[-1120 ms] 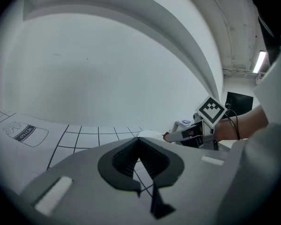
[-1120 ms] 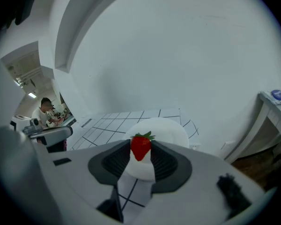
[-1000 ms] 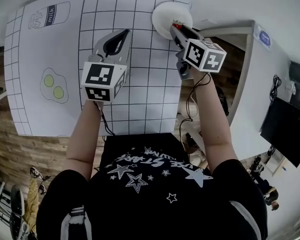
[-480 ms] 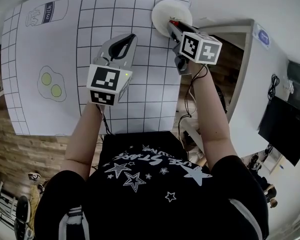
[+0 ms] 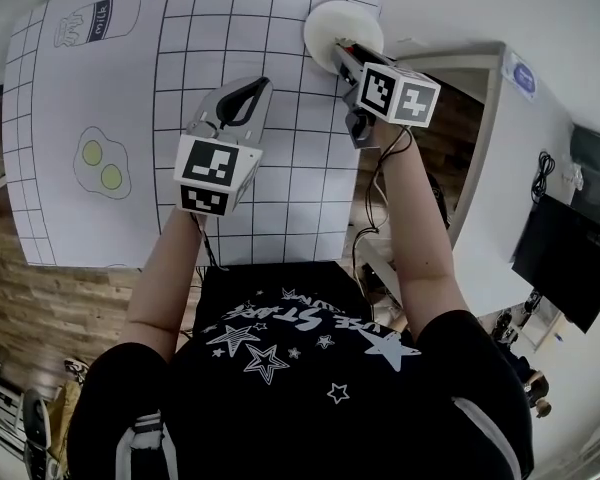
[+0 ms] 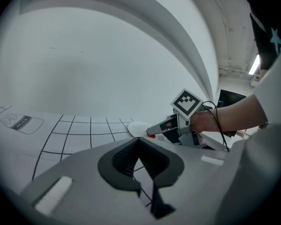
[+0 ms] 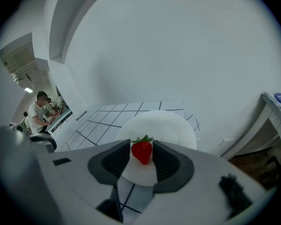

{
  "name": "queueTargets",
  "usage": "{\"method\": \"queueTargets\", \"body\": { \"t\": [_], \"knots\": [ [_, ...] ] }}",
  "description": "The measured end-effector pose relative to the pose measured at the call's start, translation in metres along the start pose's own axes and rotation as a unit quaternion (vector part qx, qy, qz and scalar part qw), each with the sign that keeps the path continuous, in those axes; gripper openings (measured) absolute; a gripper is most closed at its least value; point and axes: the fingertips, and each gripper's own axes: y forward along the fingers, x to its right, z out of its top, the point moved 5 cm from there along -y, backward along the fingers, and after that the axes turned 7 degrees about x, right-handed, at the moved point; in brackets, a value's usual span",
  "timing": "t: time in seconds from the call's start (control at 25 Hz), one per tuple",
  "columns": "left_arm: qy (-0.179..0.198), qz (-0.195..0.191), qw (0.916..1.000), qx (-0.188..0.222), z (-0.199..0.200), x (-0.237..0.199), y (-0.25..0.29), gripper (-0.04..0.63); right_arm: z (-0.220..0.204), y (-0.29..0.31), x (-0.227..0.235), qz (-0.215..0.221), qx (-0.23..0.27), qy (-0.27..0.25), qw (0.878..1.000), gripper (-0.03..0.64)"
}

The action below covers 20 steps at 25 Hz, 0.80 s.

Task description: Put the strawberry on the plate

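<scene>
Grips the strawberry (image 7: 142, 153) in the right gripper (image 5: 345, 53), jaws pressed on both its flanks, green cap up and tip down. Hangs it over the near part of the white plate (image 5: 325, 23), which sits at about 1 o'clock on the gridded mat (image 5: 280, 168) in the head view, close to the mat's far edge. In the right gripper view, shows the berry against the plate's white surface, toward its 6 o'clock rim. No telling from these views whether the berry touches the plate or hovers above it.

Holds the left gripper (image 5: 252, 90) at mid-mat, well apart from the plate, at roughly 8 o'clock from it, jaws closed tip to tip on nothing.

Reads as the tail of the carry, with the set-down not yet made. Next, probably: lower until the tip rests on the plate, perhaps nudge toward 12 o'clock for a more central spot, part the jaws gently so the berry does not roll, then draw back toward 6 o'clock.
</scene>
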Motion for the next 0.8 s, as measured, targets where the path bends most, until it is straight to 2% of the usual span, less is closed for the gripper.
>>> {"method": "queueTargets", "body": {
  "t": [0.16, 0.52, 0.8],
  "knots": [
    [-0.009, 0.005, 0.9999, 0.003, 0.001, -0.001, -0.002, 0.008, 0.0, -0.008, 0.003, -0.006, 0.013, 0.014, 1.0, 0.147],
    [0.002, 0.019, 0.9997, 0.014, 0.01, 0.016, -0.017, 0.008, -0.003, -0.038, -0.003, 0.001, 0.047, 0.029, 0.998, 0.146],
    [0.007, 0.028, 0.9995, 0.016, 0.009, 0.048, -0.042, 0.007, -0.005, -0.083, -0.02, 0.041, 0.092, 0.034, 0.994, 0.138]
  ]
}}
